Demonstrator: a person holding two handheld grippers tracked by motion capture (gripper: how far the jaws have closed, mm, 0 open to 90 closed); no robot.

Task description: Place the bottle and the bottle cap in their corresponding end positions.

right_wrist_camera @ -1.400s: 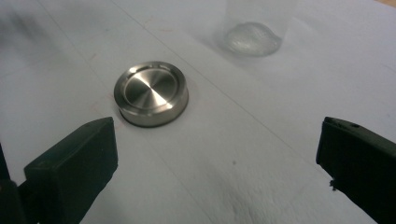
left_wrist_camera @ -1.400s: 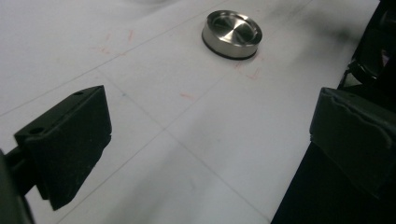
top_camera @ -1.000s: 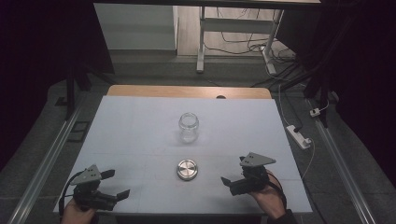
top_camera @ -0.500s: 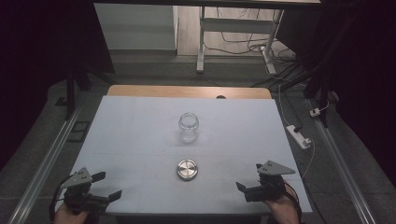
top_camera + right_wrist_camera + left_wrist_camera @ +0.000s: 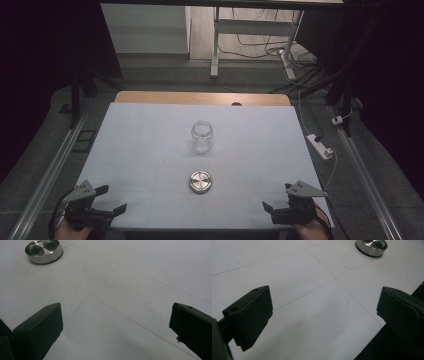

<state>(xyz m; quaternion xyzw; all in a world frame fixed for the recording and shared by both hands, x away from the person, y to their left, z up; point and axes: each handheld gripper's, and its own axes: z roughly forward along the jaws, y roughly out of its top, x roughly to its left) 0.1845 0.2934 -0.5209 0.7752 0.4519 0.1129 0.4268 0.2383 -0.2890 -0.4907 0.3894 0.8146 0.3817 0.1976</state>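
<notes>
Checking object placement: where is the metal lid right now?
In the high view the metal lid lies on the white table, near its front middle, just in front of the glass jar and apart from it.

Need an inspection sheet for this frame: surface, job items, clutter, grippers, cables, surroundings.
Surface: white table top, bare wood strip along the far edge.
Job's things: glass jar upright, no lid on it, mid-table; metal lid lying flat nearer the person, apart from the jar.
Clutter: nothing seen on the table top.
Grippers: left hand-held gripper at the near left corner, jaws open, nothing between them; right hand-held gripper at the near right corner, jaws open, nothing between them.
Cables: loose cables on the floor beyond the table; power strip on the right.
Surroundings: dark room, metal stand behind.
</notes>
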